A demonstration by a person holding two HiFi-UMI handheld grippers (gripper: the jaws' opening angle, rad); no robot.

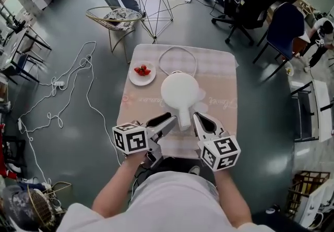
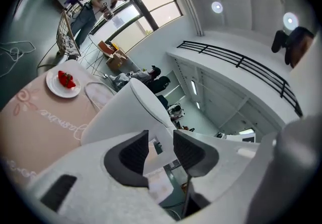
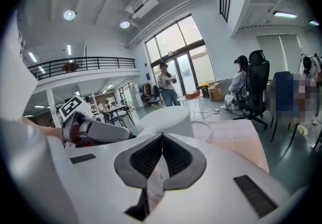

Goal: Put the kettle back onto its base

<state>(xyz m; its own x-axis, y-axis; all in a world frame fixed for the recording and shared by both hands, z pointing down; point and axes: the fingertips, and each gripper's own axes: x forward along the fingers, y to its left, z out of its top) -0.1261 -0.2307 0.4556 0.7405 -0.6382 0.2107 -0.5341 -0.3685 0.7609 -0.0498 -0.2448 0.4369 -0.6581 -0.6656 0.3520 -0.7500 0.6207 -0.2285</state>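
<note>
The left gripper (image 2: 161, 142) is closed round the handle (image 1: 185, 118), which runs between its two pads with no gap made out on either side. The grasp is judged to be made, though how firmly cannot be told. The right gripper (image 3: 162, 140) is clenched on nothing, its tips met, and is held just beside the handle on the other side.

The kettle (image 1: 180, 92) is found at the middle of the table (image 1: 225, 121), its handle turned to the near edge. The base is not made out apart from the kettle. The cord (image 1: 177, 47) is looped towards the far edge and is lost behind the kettle's body, so the base is judged to lie under it or close behind it. Whether the kettle is raised off the table cannot be told.

For the step to be done well, the handle should be gripped squarely, so that the body is not left to swing. The kettle should be kept upright, brought over the base, centred on it and let down straight until it is seated flat. The cord should be kept out from under the rim. The plate (image 1: 131, 75) near the far left corner is well apart and need not be disturbed.
</note>
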